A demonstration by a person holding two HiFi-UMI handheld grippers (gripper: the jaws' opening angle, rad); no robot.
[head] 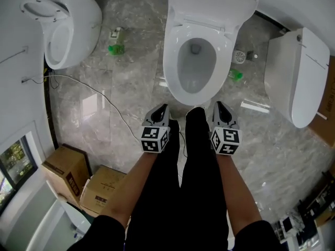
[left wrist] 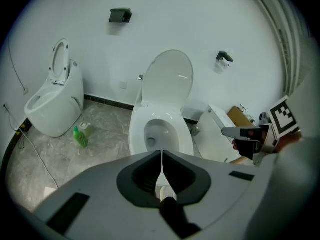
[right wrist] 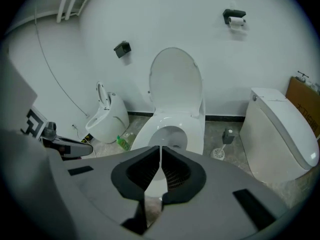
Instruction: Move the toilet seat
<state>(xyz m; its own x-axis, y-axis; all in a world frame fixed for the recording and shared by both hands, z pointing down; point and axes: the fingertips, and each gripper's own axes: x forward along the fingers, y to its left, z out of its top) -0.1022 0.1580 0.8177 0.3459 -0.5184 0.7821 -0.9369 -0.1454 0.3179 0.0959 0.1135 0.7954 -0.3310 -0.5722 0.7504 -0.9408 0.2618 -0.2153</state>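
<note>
The middle toilet [head: 196, 67] is white, with its lid [head: 209, 1] standing upright against the wall and a wide ring on the bowl rim. It also shows in the left gripper view as the toilet [left wrist: 161, 131] and in the right gripper view as the toilet [right wrist: 172, 134]. My left gripper [head: 162, 109] and right gripper [head: 217, 105] hang side by side just short of the bowl's front edge, touching nothing. Both are shut and empty, with the left gripper's [left wrist: 161, 153] jaws meeting in a thin line, as do the right gripper's [right wrist: 160, 148].
A second toilet [head: 65, 27] with raised seat stands at left, a closed one [head: 298, 77] at right. Green bottles [head: 116, 49] [head: 235, 75], a toilet brush [head: 239, 56] and a cable [head: 89, 88] lie on the marble floor. Cardboard boxes [head: 68, 171] sit lower left.
</note>
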